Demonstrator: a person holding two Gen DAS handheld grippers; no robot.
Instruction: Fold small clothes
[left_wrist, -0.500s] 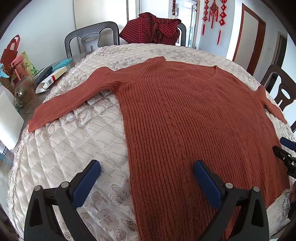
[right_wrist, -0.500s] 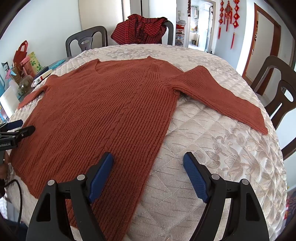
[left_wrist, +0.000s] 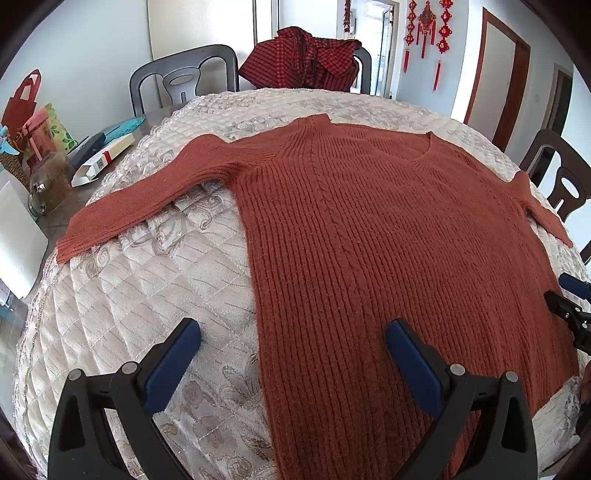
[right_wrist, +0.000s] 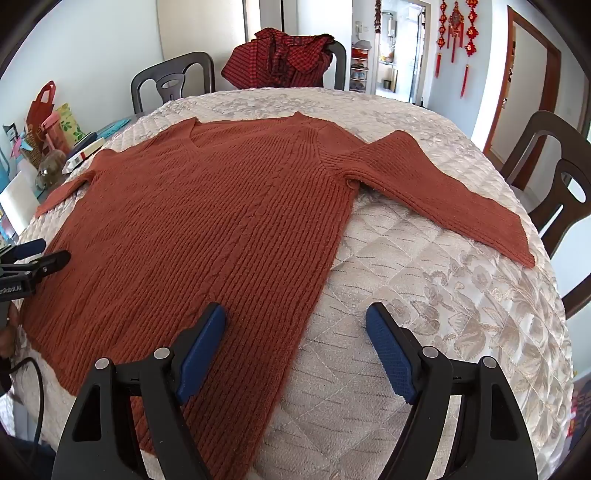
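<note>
The left gripper (left_wrist: 293, 334) hangs with its fingers spread wide and empty over the sweater's near left side edge; the right gripper (right_wrist: 295, 328) does the same over the near right edge. The sweater (left_wrist: 388, 229) lies flat and face up on a quilted cover (left_wrist: 147, 288) over the desk, both sleeves stretched outward, with bare quilt on each side. On the far left edge sit a box (left_wrist: 103, 162) and a jar (left_wrist: 50, 181). Chairs (left_wrist: 184, 77) stand beyond, one draped with a checked garment (left_wrist: 303, 59).

both wrist views angled down, sharing sweater (left_wrist: 388, 236)
</note>
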